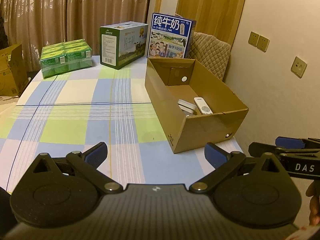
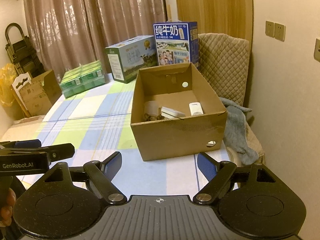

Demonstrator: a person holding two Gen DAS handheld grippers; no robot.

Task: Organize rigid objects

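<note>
An open brown cardboard box [image 1: 210, 128] [image 2: 176, 138] stands on the checked tablecloth at the right side of the table. Inside it lie a white remote control [image 1: 203, 105] [image 2: 195, 108], a white flat box [image 1: 187, 105] [image 2: 172, 113] and a pale round container [image 2: 152, 107]. My left gripper [image 1: 156, 154] hovers open over the cloth, short of the box, nothing between its blue pads. My right gripper [image 2: 159, 163] is also open and empty, just in front of the box's near wall. Each gripper shows at the edge of the other's view.
At the table's far end sit a green shrink-wrapped pack [image 1: 66, 58] [image 2: 83, 81], a green-and-blue milk carton case [image 1: 123, 44] [image 2: 131, 59] and an upright blue milk case [image 1: 170, 36] [image 2: 176, 43]. A quilted chair [image 2: 224, 68] with a grey cloth [image 2: 238, 130] stands right of the table.
</note>
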